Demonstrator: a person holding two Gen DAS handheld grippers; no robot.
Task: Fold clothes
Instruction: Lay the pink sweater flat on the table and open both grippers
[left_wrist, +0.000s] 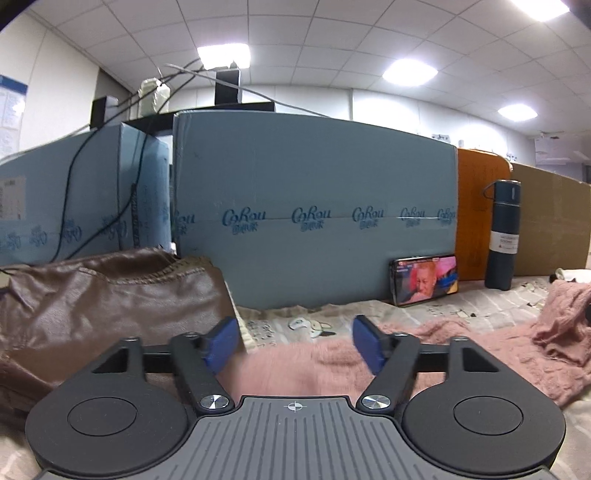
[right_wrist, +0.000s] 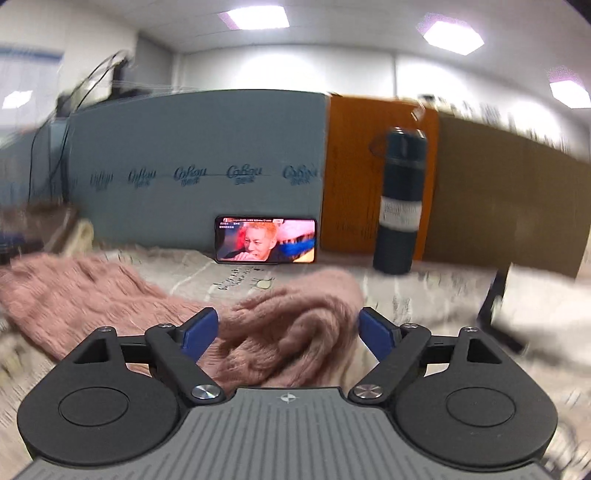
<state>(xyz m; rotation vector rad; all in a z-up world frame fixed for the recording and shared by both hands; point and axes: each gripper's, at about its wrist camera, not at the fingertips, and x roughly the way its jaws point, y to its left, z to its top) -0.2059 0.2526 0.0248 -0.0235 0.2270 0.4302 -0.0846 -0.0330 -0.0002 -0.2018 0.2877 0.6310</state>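
Boxes (left_wrist: 314, 206) wall off the back of the bed, propping a phone (left_wrist: 424, 280). Pink sweater (left_wrist: 461, 350) sprawls across the sheet (left_wrist: 295, 317), rumpled, unfolded. Left gripper (left_wrist: 293, 345) gapes wide over one end, holding nothing; right gripper (right_wrist: 288, 334), equally wide, straddles a bunched fold (right_wrist: 288, 325), likely lining up a pinch.

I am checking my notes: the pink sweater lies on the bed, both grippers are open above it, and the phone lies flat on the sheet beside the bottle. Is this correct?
One detail is wrong. The phone does not lie flat; it stands on its long edge, leaning against the blue box, as the right wrist view shows. The rest holds: pink sweater, left gripper and right gripper open, bottle nearby.
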